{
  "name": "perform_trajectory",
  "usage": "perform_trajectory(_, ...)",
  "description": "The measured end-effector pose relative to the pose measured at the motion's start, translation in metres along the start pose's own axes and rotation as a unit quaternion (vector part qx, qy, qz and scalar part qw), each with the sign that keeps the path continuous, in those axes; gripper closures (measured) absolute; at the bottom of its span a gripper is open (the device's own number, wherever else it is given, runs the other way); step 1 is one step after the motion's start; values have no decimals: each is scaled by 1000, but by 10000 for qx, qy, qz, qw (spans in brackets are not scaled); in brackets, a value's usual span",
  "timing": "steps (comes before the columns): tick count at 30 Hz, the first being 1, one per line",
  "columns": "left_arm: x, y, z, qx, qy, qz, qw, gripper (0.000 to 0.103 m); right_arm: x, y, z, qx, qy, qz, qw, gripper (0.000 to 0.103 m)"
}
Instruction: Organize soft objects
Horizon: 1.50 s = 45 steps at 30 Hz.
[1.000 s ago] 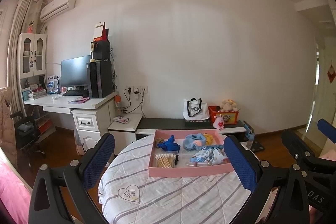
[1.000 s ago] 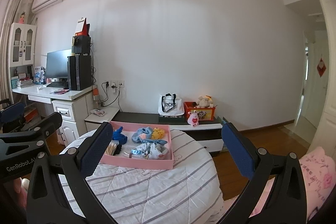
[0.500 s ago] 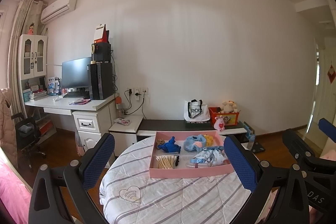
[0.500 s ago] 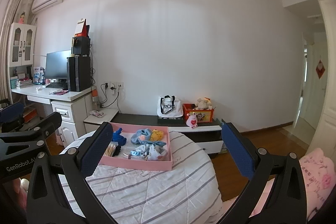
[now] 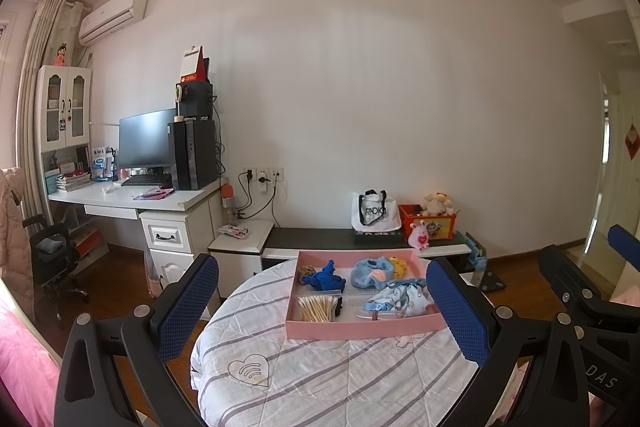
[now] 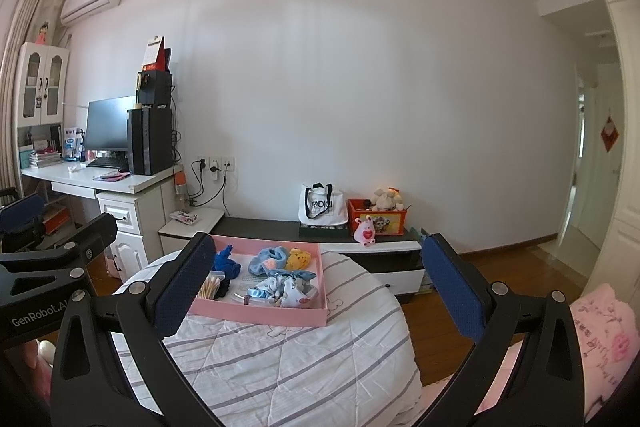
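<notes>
Right now your left gripper [image 5: 320,311] and right gripper [image 6: 316,291] both hang wide and empty short of the quilt-covered round table [image 5: 320,379], every soft cloth piece [image 5: 370,273] lying in the shallow pink tray [image 5: 360,329], which fits sorting ahead or sorting done.

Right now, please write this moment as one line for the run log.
left claw: open, empty | right claw: open, empty | pink tray: on striped table, holds soft items | phase: approach
</notes>
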<state>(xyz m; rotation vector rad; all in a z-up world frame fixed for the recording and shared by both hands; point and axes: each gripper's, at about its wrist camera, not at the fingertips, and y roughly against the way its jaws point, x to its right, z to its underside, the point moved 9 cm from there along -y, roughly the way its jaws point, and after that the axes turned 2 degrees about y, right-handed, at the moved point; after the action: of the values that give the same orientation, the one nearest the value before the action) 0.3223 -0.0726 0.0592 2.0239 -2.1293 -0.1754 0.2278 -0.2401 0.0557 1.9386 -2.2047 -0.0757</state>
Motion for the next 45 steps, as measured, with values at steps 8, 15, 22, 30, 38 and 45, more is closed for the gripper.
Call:
perform_trajectory(8, 0, 2, -1, -14, 11, -10, 10000, 0, 1, 0, -1, 7, -2, -15, 10000, 0)
perform_trajectory(15, 1, 4, 0, 2, 10, -12, 10000, 0, 6, -1, -4, 32, 3, -3, 10000, 0)
perform_trajectory(22, 1, 5, -1, 19, 7, -40, 10000, 0, 4, 1, -5, 48, 5, -5, 10000, 0)
perform_trajectory(30, 1, 6, -1, 24, 2, -46, 10000, 0, 4, 1, -5, 47, 7, -7, 10000, 0)
perform_trajectory(38, 1, 7, -1, 22, 4, -51, 10000, 0, 4, 1, -6, 54, 8, -1, 10000, 0)
perform_trajectory(45, 1, 7, -1, 34, 4, -60, 10000, 0, 3, 1, -6, 64, 7, 0, 10000, 0)
